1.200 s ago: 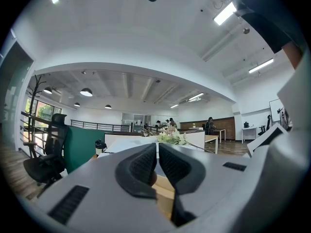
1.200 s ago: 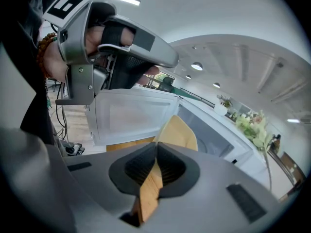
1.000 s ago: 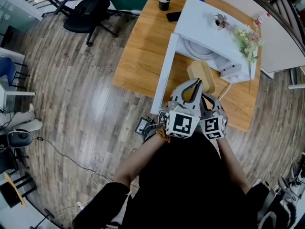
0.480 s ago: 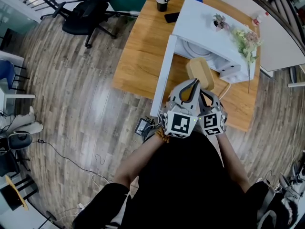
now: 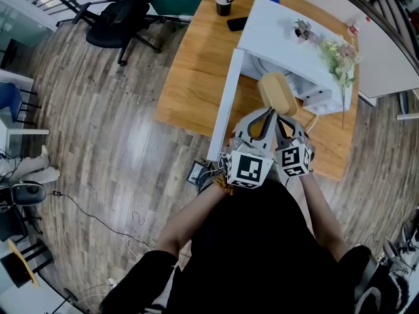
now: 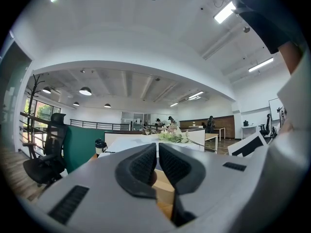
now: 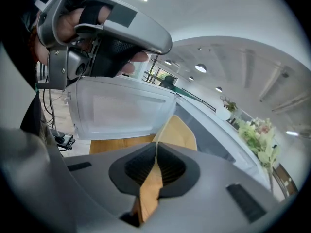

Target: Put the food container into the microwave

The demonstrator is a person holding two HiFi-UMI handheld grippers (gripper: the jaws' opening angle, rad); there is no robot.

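On the table (image 5: 190,70), the microwave (image 5: 288,34) stands with its door (image 5: 226,100) swung open. The food container (image 5: 277,95) hangs at the cavity mouth, not yet inside. The right gripper (image 7: 156,163) clamps only its thin tan edge. So narrow a hold may let it tilt, strike the frame or slip. The left gripper (image 6: 157,160), jaws almost together and empty, gives no support.

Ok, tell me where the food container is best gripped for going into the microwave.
By its thin near edge, from the person's side, as the right gripper pinches it now. The food container looks flat and oblong, so a rear-edge grip should let its far end enter the open microwave first.
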